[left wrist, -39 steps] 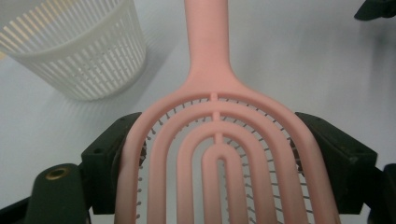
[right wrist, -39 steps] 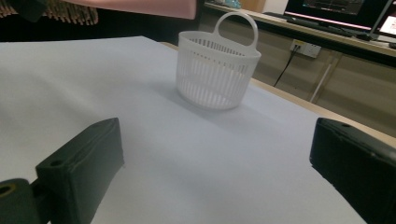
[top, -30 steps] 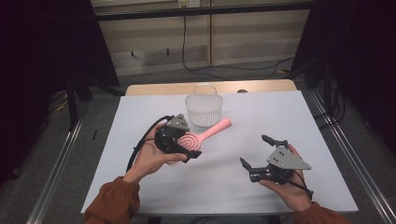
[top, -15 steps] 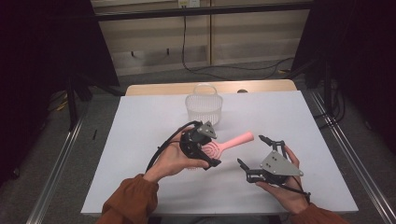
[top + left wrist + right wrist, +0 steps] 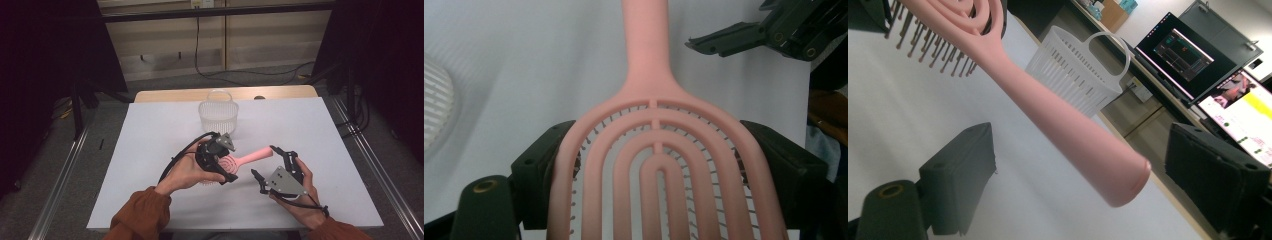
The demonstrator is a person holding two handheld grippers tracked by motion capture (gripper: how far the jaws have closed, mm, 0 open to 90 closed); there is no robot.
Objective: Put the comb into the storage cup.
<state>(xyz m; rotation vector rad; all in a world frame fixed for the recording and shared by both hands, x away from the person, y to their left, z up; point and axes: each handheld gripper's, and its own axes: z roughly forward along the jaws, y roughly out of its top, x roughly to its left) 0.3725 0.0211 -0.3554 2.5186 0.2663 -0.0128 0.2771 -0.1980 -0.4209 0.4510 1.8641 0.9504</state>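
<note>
Pink plastic vented hairbrush [image 5: 239, 162], head clamped in left hand-held gripper [image 5: 218, 161] above white surface [image 5: 150, 140]: right hand-held gripper [image 5: 1083, 185], jaws apart and just closing around handle tip, risks slipping off.

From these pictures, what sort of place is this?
Probably a lab or recording workspace: a white table ringed by dark curtains, cables on the floor, and lit monitors on a bench behind the basket.
</note>
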